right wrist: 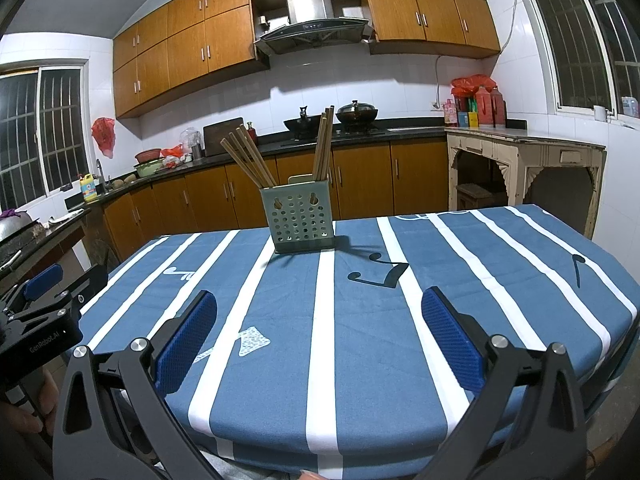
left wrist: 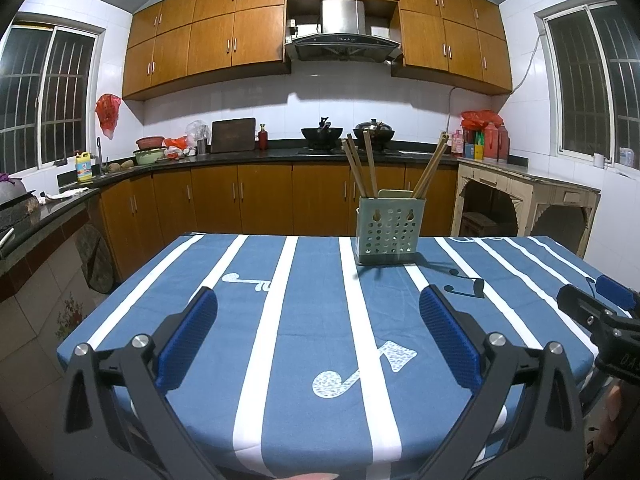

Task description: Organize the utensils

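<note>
A pale green perforated utensil holder [left wrist: 387,232] stands upright on the blue striped tablecloth [left wrist: 304,320] near the table's far edge. Several wooden chopsticks [left wrist: 362,164] stick out of it, leaning left and right. It also shows in the right wrist view [right wrist: 303,220] with its chopsticks [right wrist: 250,158]. My left gripper [left wrist: 318,308] is open and empty, low over the near part of the table, well short of the holder. My right gripper [right wrist: 320,308] is open and empty, also near the front edge. Each gripper shows at the edge of the other's view.
The table [right wrist: 520,280] fills the foreground. Behind it run wooden kitchen cabinets [left wrist: 264,200] and a dark counter with woks [left wrist: 322,134], a cutting board and bottles. A cream side table [left wrist: 528,196] stands at the back right.
</note>
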`<state>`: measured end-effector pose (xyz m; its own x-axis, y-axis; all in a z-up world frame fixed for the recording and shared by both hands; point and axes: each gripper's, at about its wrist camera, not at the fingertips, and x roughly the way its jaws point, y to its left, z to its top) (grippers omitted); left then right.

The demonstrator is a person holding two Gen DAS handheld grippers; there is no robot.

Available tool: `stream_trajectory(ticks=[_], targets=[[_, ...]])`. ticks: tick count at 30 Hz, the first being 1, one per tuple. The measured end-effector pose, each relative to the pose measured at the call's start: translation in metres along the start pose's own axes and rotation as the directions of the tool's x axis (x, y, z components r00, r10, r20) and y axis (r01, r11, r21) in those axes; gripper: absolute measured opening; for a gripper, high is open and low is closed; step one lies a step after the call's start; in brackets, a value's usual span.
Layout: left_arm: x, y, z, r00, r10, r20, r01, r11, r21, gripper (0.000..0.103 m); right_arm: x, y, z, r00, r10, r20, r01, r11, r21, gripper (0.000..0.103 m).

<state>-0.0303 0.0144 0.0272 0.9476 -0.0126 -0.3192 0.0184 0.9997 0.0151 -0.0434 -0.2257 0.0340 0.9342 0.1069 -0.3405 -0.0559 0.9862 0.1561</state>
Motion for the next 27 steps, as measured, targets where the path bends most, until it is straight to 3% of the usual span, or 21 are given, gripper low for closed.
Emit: stream_trajectory(ticks=[27], targets=[[0.0044, 0.0043, -0.0036, 1.000, -0.001, -0.014, 0.001, 1.000, 0.000, 0.099, -0.0003, 0.0004, 0.0018, 1.000, 0.000, -0.001, 0.000, 1.000, 0.002, 0.101]])
